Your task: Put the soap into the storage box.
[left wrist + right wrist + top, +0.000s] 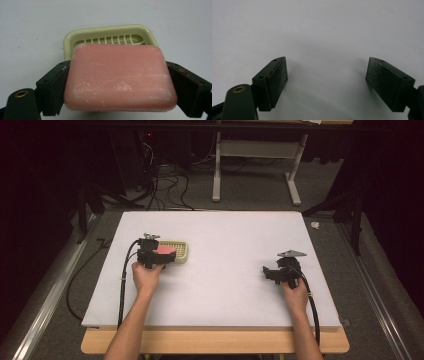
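table (225,285): white top, wide and bare across the middle; work confined to left half, so right side free as parking space.
soap dish (75,37): pale yellow-green, rounded rectangle, slotted grate inside for drainage. Sits flat on table at left, just ahead of left gripper. Grate visible at the far end with nothing lying on it; near part hidden behind soap. Rim faces up, so drop from above looks straightforward.
soap (120,77): pink bar, chalky white flecks on top face. Clamped across its width, flat face up, roughly level. Near edge of dish overlapped by bar in left gripper view; held over near rim, not yet seated on grate. Level hold probably chosen so bar lands flat in recess.
left gripper (159,256): closed on soap, one pad on each long side, bar filling the gap. Pointed toward dish. Judged step: carry-in and lower.
right gripper (274,272): jaws spread wide, nothing between pads (278,80), bare table beneath. Parked well apart from dish, idle.
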The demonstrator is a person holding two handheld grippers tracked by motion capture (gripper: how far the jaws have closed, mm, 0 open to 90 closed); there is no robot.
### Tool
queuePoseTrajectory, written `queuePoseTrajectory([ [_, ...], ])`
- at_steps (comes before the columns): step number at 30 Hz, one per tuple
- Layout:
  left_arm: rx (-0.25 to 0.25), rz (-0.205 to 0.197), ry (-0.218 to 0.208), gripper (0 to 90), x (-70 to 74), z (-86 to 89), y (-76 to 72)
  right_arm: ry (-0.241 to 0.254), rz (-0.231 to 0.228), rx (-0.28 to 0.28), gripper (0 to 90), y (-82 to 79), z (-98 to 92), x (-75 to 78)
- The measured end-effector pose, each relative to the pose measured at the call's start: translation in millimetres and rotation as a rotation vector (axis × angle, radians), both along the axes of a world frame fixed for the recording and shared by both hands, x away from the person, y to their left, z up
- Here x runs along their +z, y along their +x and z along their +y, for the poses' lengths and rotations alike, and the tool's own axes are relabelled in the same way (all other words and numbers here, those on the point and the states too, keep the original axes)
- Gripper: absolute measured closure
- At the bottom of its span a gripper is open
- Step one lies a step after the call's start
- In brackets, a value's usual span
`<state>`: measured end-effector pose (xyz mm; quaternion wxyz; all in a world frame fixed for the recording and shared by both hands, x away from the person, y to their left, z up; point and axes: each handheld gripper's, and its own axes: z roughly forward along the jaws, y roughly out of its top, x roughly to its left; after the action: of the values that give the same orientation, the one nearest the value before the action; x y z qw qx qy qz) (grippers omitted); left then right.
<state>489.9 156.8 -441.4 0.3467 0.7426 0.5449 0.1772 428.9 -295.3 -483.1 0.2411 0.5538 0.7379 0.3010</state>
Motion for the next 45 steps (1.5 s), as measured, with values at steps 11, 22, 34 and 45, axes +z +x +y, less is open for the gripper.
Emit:
queuePoseTrajectory([
  [11,0.001,0.019,0.017,13.9,-2.3,-3.1,7.4,0.001,0.001,-0.001,18.5,-0.1,0.1,0.0],
  [22,0.016,0.034,0.010,13.9,-7.6,-7.7,18.6,0.000,0.000,-0.001,18.4,0.0,0.1,0.0],
  [34,0.012,0.047,0.051,13.8,-9.3,-19.5,26.8,0.000,0.000,-0.002,18.3,-0.1,0.1,0.0],
  [45,0.013,0.031,0.060,13.7,-10.0,-20.4,27.8,0.001,0.001,-0.002,18.3,-0.1,0.2,0.0],
])
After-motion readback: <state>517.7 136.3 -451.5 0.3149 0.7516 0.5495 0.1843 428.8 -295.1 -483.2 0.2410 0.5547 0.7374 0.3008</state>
